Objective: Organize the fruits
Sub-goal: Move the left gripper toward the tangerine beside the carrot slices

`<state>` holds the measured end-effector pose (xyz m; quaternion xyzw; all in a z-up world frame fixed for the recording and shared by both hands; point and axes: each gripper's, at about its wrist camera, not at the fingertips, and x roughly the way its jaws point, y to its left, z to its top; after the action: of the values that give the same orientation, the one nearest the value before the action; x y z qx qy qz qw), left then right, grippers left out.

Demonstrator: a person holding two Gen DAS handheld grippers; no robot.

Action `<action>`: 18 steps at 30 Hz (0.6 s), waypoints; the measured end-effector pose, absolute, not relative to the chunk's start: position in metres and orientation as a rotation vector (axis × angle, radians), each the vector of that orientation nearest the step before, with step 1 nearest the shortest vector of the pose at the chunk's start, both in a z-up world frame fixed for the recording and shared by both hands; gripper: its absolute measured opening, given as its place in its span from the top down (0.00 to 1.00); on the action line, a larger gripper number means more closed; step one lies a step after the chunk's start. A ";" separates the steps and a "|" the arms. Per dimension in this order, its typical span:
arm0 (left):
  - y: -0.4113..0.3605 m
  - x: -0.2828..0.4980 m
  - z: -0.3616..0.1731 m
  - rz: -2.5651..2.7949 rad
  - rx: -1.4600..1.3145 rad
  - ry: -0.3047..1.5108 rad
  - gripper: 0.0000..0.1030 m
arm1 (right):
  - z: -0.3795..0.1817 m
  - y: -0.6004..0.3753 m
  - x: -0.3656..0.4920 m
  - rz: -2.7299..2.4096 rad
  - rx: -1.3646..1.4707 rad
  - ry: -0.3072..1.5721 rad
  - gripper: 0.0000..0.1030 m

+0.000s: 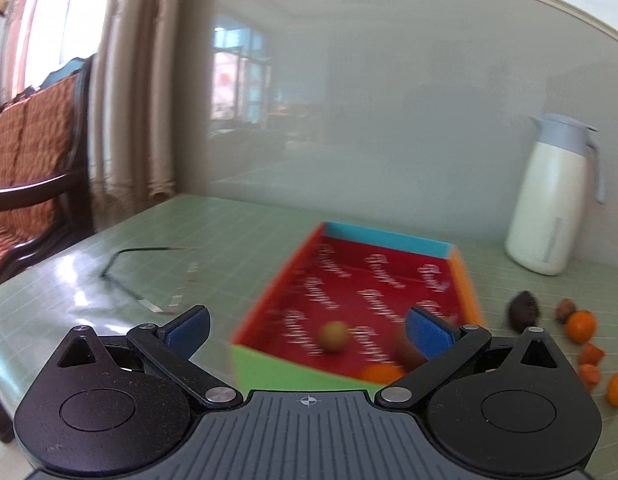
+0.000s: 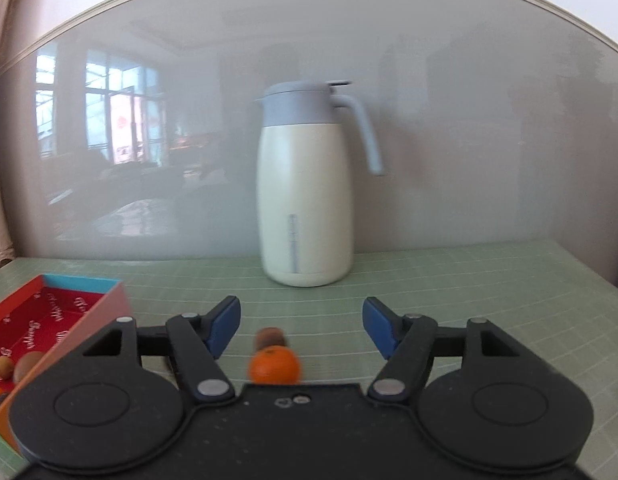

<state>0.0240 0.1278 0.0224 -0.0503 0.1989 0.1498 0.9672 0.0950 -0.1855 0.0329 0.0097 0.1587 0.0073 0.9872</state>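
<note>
We are working over a pale green mat (image 1: pixel 237 236) ruled in a fine grid, lying glossy before a frosted grey wall panel (image 2: pixel 469 140) that is mirroring windows. At far left a beige curtain (image 1: pixel 137 92) is hanging beside a dark wooden chair with orange patterned cushions (image 1: pixel 33 136). A cream jug with a grey-blue lid and handle (image 2: pixel 305 200) is standing upright at the back of the mat. A thin dark cable (image 1: pixel 121 268) is lying on the left part.

The shallow cardboard tray (image 1: pixel 353 236), red inside with white script and with blue, orange and green walls, is holding a yellowish round fruit (image 1: pixel 333 334), an orange one (image 1: pixel 379 372) and a brown one, all blurred. Right of the tray, loose fruits (image 1: pixel 581 326), orange and brown, are sitting on the mat.

We are holding the left gripper (image 1: pixel 305 326) wide over the tray's near end, nothing between its blue pads. The right gripper (image 2: pixel 301 326) is also standing apart, with a small orange fruit (image 2: pixel 273 366) and a brown one (image 2: pixel 271 338) on the mat between its fingers, untouched.
</note>
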 end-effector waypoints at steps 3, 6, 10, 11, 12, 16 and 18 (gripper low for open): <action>0.106 0.028 0.024 0.265 -0.076 0.402 0.00 | 0.034 -0.198 0.093 -0.002 0.021 0.310 0.33; 0.087 0.033 0.024 0.229 -0.054 0.406 0.00 | 0.036 -0.211 0.092 -0.019 0.028 0.312 0.32; 0.061 0.039 0.021 0.170 -0.026 0.418 0.00 | 0.037 -0.228 0.087 -0.042 0.038 0.308 0.32; 0.054 0.040 0.021 0.153 -0.019 0.424 0.00 | 0.038 -0.232 0.088 -0.049 0.040 0.309 0.32; 0.047 0.041 0.020 0.139 -0.013 0.426 0.00 | 0.038 -0.236 0.087 -0.056 0.043 0.308 0.32; 0.019 0.046 0.016 0.083 0.000 0.438 0.00 | 0.038 -0.251 0.085 -0.083 0.049 0.305 0.32; 0.007 0.048 0.014 0.054 -0.006 0.449 0.00 | 0.038 -0.258 0.084 -0.096 0.050 0.308 0.32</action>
<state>0.0482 0.0069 0.0143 -0.0027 0.2227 0.0268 0.9745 0.0843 -0.2584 0.0376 0.0249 0.1532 -0.0477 0.9867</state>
